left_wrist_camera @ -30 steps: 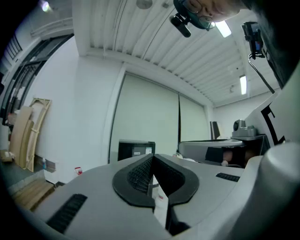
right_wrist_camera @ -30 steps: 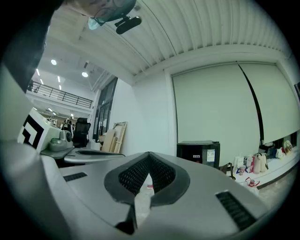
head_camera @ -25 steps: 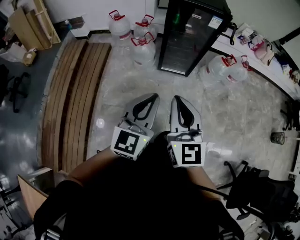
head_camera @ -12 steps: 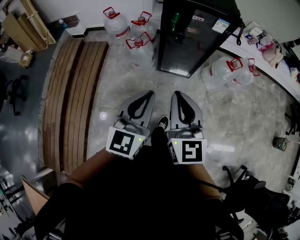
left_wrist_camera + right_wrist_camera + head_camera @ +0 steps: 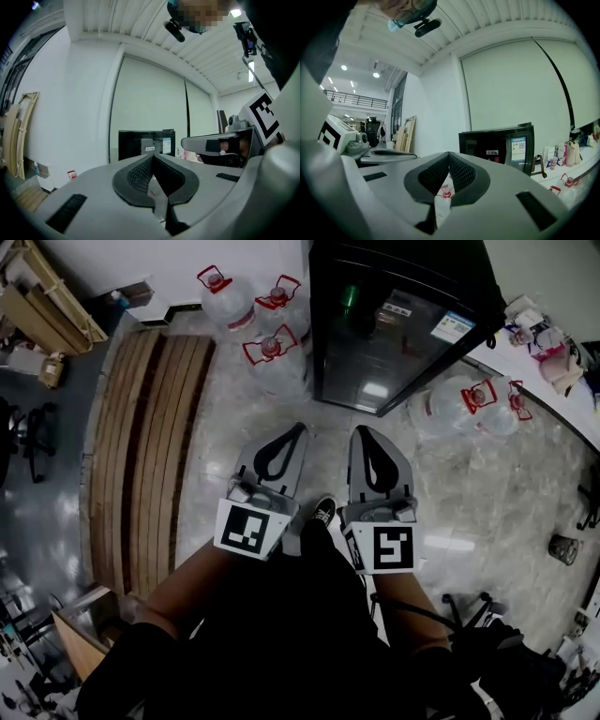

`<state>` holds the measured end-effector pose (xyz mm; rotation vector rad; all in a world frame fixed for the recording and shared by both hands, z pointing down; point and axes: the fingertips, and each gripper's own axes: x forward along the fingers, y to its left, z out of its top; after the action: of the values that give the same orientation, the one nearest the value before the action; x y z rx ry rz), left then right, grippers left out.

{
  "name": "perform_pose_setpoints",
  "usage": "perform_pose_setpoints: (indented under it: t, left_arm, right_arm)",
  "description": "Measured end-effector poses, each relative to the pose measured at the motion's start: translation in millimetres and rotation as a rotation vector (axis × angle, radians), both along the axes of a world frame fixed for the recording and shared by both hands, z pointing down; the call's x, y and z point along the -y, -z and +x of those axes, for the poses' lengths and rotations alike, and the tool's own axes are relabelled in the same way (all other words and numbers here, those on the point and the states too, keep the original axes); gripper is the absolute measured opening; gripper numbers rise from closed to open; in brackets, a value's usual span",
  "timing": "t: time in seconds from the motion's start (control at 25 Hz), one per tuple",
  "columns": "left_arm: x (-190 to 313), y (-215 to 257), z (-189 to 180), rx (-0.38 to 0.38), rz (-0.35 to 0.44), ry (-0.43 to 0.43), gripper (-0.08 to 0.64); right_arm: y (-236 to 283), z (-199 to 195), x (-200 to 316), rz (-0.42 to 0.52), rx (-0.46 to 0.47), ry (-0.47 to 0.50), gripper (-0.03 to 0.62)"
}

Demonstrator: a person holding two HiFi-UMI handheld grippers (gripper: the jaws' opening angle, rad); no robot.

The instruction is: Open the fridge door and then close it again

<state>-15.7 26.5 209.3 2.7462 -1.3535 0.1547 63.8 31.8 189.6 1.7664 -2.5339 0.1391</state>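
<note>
Change: the person has walked closer since the earlier frames. The fridge (image 5: pixel 403 268) now looms larger and lower in the head view. A shoe (image 5: pixel 323 513) that was out of sight at first shows between the two grippers.
Left gripper (image 5: pixel 298 428): jaws shut tip to tip with nothing between them. It is held roughly level, nose toward the fridge.
Right gripper (image 5: pixel 361 431): jaws also meet at the tips and carry nothing. It sits alongside the left gripper, apart from it.
Fridge, place: stands ahead of both sets of jaw tips, more on the right gripper's side. Neither gripper touches it.
Fridge, look: tall black cabinet. Its dark glass door (image 5: pixel 384 357) is shut and throws back pale glare. There is a blue-and-white sticker (image 5: pixel 457 324) near one upper corner, a small white label (image 5: pixel 396 310) beside it, and a green glow (image 5: pixel 350 294) behind the glass.
Nearby: three water jugs (image 5: pixel 267 351) with red handles stand ahead-left of the left gripper, next to the fridge. Two more jugs (image 5: pixel 473 399) stand ahead-right of the right gripper. Wooden slats (image 5: pixel 150 446) lie well off to the left gripper's outer side.
Hard to read: no door handle can be made out. The interior is too dark to see shelves, and the sticker print is too small to read.
Cut off: in both gripper views the gripper body covers the fridge's lower part.
</note>
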Motion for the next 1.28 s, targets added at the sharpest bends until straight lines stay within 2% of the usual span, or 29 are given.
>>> perform_pose_setpoints:
  t: [0.12, 0.24, 0.36, 0.44, 0.64, 0.84, 1.08, 1.24, 1.28]
  left_arm:
    - [38.0, -19.2, -7.3, 0.020, -0.008, -0.011, 0.008]
    - [81.7, -47.1, -21.0, 0.007, -0.034, -0.027, 0.008]
    - [127.7, -83.6, -23.2, 0.019, -0.046, -0.103, 0.009]
    - [158.9, -105.9, -18.8, 0.012, -0.041, -0.173, 0.118]
    - [235.6, -150.8, -12.5, -0.029, -0.026, -0.281, 0.157]
    - [294.5, -175.6, 9.8, -0.030, 0.020, -0.329, 0.181]
    - [308.8, -187.5, 30.4, -0.027, 0.059, -0.329, 0.181]
    - [316.4, -187.9, 33.0, -0.062, 0.058, -0.232, 0.179]
    - [317.9, -187.7, 32.1, -0.067, 0.056, -0.203, 0.156]
  right_arm:
    - [-16.9, 2.9, 33.9, -0.016, -0.015, -0.032, 0.015]
    - [-31.7, -4.0, 69.4, -0.007, -0.020, -0.065, 0.015]
    - [-58.3, -8.6, 100.7, -0.033, -0.027, -0.096, 0.015]
    - [-81.4, -9.4, 118.2, -0.069, -0.037, -0.123, 0.015]
    - [-132.8, -6.5, 143.0, -0.119, -0.024, -0.197, 0.015]
    - [-182.6, 8.3, 146.1, -0.179, -0.043, -0.241, 0.015]
    - [-210.8, 25.9, 142.4, -0.209, -0.027, -0.290, 0.015]
    - [-221.9, 35.6, 136.1, -0.224, -0.013, -0.307, 0.015]
    - [-224.8, 37.2, 134.1, -0.228, -0.008, -0.311, 0.015]
